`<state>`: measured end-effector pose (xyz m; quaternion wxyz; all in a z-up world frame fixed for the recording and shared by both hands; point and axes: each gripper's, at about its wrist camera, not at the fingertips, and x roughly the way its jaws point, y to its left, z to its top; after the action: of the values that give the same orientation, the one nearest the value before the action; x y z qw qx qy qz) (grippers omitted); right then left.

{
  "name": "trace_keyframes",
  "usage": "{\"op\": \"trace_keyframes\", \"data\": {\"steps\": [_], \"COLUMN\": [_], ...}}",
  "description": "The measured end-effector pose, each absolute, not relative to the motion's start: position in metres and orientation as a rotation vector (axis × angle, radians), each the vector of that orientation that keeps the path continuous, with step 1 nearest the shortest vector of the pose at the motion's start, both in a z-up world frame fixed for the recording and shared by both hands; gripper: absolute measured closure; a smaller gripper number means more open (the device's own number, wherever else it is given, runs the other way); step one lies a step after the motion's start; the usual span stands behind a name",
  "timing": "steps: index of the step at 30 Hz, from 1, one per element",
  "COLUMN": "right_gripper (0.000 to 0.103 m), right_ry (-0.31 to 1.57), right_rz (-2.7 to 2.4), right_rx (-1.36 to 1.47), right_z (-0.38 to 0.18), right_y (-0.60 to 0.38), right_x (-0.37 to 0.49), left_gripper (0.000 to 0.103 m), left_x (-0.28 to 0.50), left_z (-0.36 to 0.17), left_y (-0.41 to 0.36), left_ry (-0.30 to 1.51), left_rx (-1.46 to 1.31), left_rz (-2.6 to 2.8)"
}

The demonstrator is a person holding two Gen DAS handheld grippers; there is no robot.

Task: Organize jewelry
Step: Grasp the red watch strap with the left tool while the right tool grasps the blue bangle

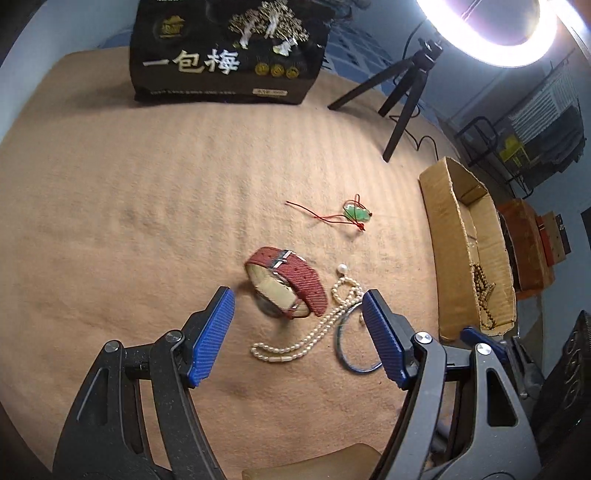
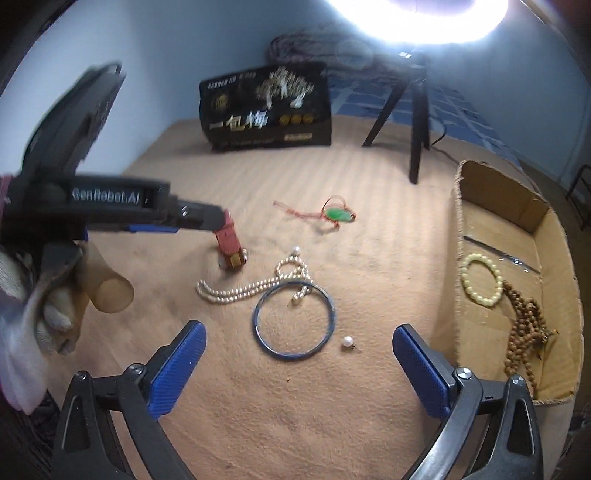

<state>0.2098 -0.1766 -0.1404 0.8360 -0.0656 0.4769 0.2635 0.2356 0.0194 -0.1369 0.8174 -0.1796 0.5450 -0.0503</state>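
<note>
A makeshift home recording corner. A tan blanket (image 1: pixel 147 221) covers the surface, with a ring light (image 1: pixel 491 33) on a tripod (image 1: pixel 399 96) at the far right. A snack bag (image 1: pixel 229 55) stands at the far edge.

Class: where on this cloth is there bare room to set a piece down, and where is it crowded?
Free: the wide stretch of cloth between the black bag and the watch. Crowded: watch, pearl necklace and blue bangle lie bunched beside the cardboard box.

My left gripper (image 2: pixel 218 221) smears with blur in the right wrist view and covers most of the red watch (image 2: pixel 231 245). In the left wrist view its finger (image 1: pixel 384 332) hides part of the blue bangle (image 1: pixel 352 345). The ring light (image 1: pixel 491 29) runs off the top edge.
</note>
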Motion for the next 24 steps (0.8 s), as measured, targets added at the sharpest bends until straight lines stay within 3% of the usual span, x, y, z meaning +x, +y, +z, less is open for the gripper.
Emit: {"op": "trace_keyframes", "data": {"steps": [14, 17, 24], "right_gripper": [0.001, 0.001, 0.001], "right_ry": [1.046, 1.049, 1.055], "right_rz": [0.581, 0.587, 0.587], "right_rx": [-0.255, -0.266, -0.309], "right_z": [-0.170, -0.173, -0.182], "right_y": [-0.149, -0.143, -0.132], "right_x": [0.218, 0.217, 0.220], "left_gripper": [0.030, 0.042, 0.059], "left_x": [0.257, 0.259, 0.261], "left_z": [-0.164, -0.168, -0.171], "left_y": [0.010, 0.011, 0.017], "left_ry": [1.220, 1.236, 1.237], "left_rx": [-0.398, -0.390, -0.392], "left_rz": [-0.039, -0.028, -0.031]}}
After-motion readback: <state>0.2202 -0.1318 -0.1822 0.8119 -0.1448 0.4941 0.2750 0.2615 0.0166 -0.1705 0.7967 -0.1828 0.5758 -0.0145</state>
